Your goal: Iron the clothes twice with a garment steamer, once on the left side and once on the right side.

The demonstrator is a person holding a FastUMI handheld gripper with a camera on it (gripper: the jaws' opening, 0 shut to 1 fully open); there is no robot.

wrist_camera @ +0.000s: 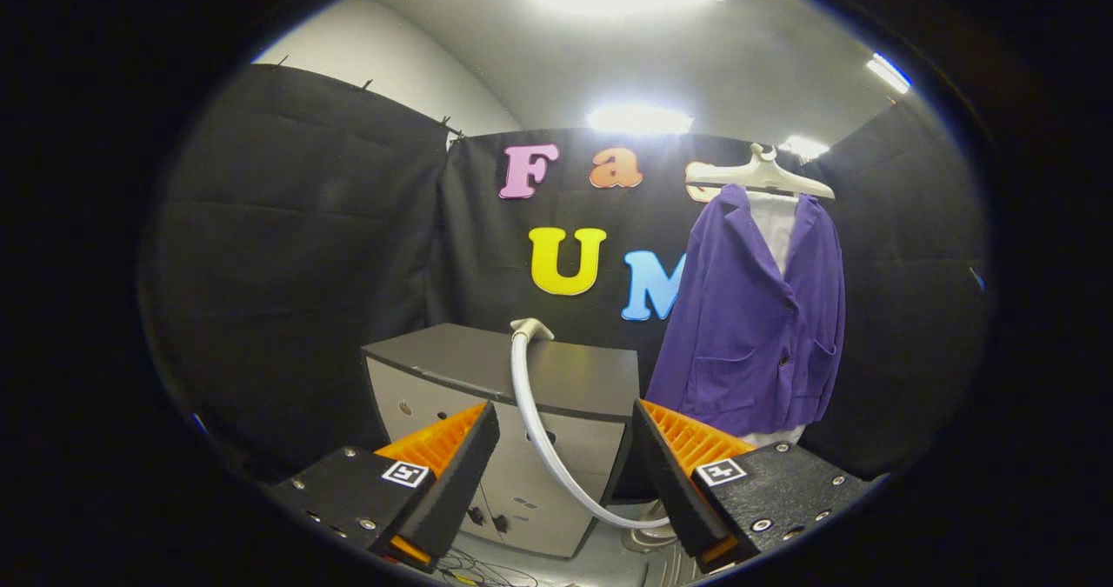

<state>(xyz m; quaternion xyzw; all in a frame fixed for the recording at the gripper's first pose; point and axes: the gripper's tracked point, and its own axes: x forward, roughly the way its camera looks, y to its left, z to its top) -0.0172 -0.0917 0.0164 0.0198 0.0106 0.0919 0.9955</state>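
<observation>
A purple jacket (758, 326) over a white shirt hangs on a pale hanger (761, 176) against the booth wall, beyond my right finger. The garment steamer head (532, 329) lies on top of a grey cabinet (556, 378), straight ahead beyond the fingers. Its white hose (543, 435) curves down the cabinet front to a base (645, 536) on the floor near my right finger. My gripper (565, 426) is open, well short of the cabinet, with nothing held between its fingers.
The cabinet has a dark top and pale doors with small handles (487, 517). Loose cables (474, 570) lie on the floor below it. Black cloth walls enclose the booth on the left, back and right.
</observation>
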